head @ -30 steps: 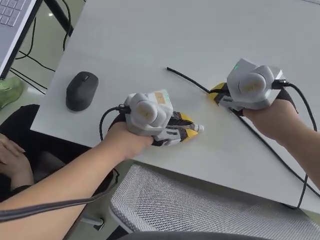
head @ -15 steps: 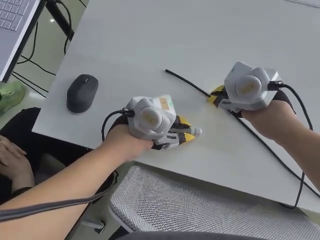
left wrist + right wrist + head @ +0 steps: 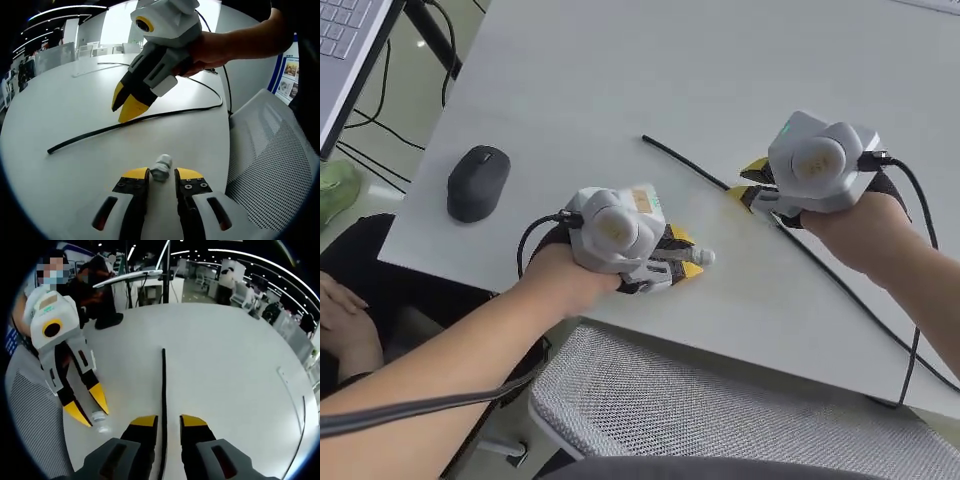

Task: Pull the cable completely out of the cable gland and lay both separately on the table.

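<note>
Thin black cable (image 3: 685, 162) lies free on the white table (image 3: 620, 60), apart from the small white plastic gland (image 3: 161, 167). My right gripper (image 3: 169, 420) straddles it lengthwise, jaws apart. Left gripper (image 3: 162, 173) is at the gland, jaws apart too.

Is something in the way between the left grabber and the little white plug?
No, nothing visible is. The gland lies on the bare table right at the open tips of the left gripper. The cable lies farther off, apart from it.
</note>
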Demonstrator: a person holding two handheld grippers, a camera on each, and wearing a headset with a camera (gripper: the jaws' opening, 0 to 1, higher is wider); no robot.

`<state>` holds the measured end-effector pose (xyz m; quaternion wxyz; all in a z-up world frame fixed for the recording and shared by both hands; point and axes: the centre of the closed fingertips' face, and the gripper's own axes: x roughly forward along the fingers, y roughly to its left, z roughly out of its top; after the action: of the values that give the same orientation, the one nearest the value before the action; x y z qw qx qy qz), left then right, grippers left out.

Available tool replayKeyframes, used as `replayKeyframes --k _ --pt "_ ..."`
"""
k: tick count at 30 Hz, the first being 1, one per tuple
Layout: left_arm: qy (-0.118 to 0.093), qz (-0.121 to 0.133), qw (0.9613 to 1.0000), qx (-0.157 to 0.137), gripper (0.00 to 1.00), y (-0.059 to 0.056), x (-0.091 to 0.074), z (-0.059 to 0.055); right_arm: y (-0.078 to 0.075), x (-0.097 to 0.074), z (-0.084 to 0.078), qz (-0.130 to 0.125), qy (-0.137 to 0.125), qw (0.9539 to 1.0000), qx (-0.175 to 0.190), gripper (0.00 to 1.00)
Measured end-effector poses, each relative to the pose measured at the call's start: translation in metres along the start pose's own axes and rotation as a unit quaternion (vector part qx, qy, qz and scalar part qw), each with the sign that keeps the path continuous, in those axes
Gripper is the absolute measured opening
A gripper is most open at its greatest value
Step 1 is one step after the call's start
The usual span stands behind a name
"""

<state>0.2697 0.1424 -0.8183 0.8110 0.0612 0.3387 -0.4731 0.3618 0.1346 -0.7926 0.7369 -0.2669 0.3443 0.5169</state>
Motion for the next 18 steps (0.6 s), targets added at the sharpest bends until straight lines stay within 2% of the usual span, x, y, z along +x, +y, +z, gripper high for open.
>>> replayKeyframes --k 4,12,18 --pt "0.001 0.007 1.0000 0.000 0.24 -0.001 -0.002 0.000 0.001 -0.013 0.005 -0.001 -0.018 0.9996 0.021 0.16" --pt "-0.005 0.029 0.9995 -0.010 0.31 -0.004 -0.009 0.005 0.004 -0.044 0.011 -0.004 -0.047 0.9984 0.032 0.21" --pt "-0.029 0.046 0.9979 -0.033 0.34 -0.008 -0.021 0.020 0.003 -0.071 0.012 -0.010 -0.069 0.9964 0.047 0.25"
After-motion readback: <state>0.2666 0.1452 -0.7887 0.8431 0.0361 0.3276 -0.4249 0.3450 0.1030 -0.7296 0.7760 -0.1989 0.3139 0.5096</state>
